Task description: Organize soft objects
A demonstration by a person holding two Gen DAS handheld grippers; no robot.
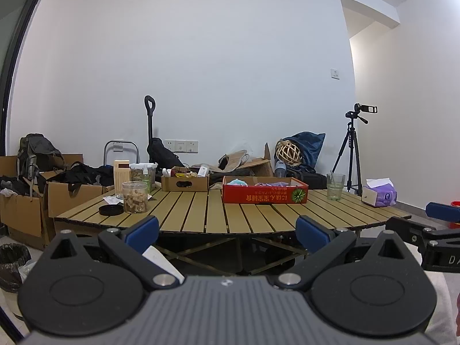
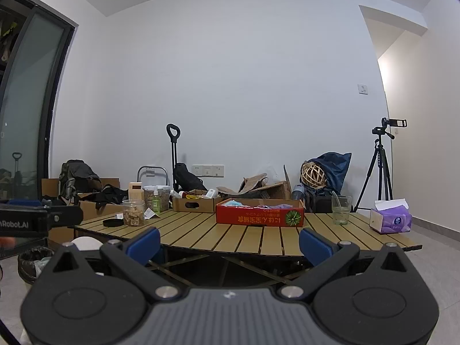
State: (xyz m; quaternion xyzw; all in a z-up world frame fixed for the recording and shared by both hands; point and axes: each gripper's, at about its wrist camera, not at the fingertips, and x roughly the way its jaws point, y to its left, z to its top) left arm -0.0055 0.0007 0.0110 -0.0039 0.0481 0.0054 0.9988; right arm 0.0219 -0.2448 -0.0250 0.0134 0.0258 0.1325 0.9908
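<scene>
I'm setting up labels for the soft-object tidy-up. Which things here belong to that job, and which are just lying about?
Belong to the job:
red box with soft items inside
tissue pack

Just lying about:
open snack jar and its black lid
glass
brown cardboard tray
green bottle

The slatted wooden bench is carrying a red box, a cardboard tray, an open jar beside its black lid, a glass, and a tissue pack.
</scene>
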